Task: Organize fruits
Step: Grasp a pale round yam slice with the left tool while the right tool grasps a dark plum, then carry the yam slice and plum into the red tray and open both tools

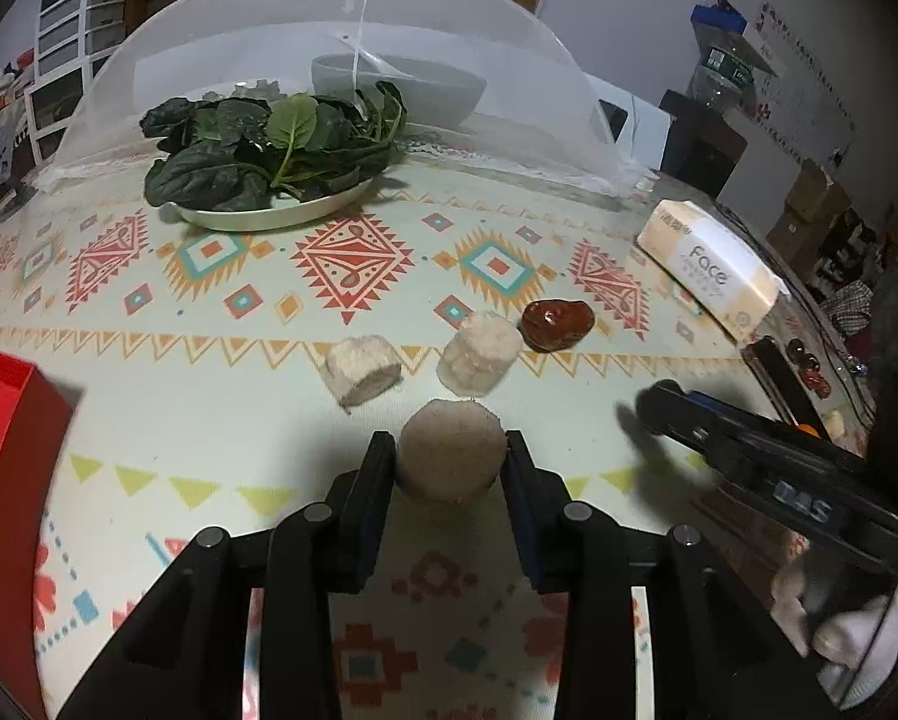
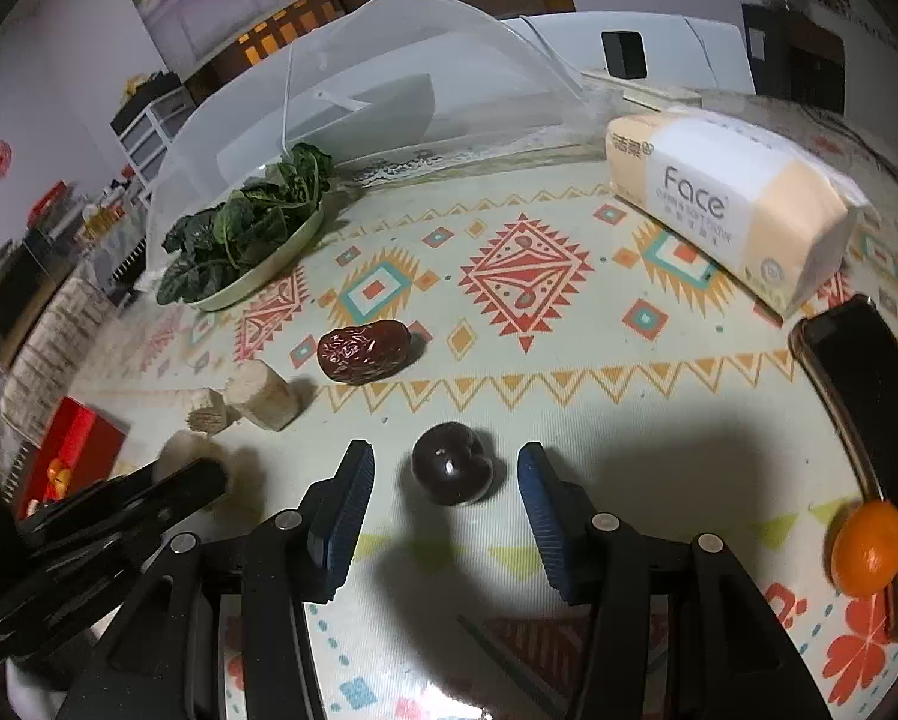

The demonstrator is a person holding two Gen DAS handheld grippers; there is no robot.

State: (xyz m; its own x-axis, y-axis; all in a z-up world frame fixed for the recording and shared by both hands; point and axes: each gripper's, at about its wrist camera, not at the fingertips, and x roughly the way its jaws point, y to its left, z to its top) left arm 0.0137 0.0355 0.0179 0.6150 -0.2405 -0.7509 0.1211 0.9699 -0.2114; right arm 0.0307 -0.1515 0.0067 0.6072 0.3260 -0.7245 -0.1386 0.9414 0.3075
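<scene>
Clamping of the pale round piece (image 1: pixel 452 457) by the left gripper (image 1: pixel 451 459) is seen; lifting toward the red box (image 1: pixel 11 420) at nine o'clock is likely called for. The right gripper (image 2: pixel 446 468) stands released around the dark plum (image 2: pixel 451 471).

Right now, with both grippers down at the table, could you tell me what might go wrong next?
The left gripper pinches a crumbly beige piece by its rounded sides; it could slip or break when lifted. The dark round fruit sits loose between the right gripper's open jaws and may roll away as they close. The two grippers are close together, so a sideways move could make them collide.
</scene>
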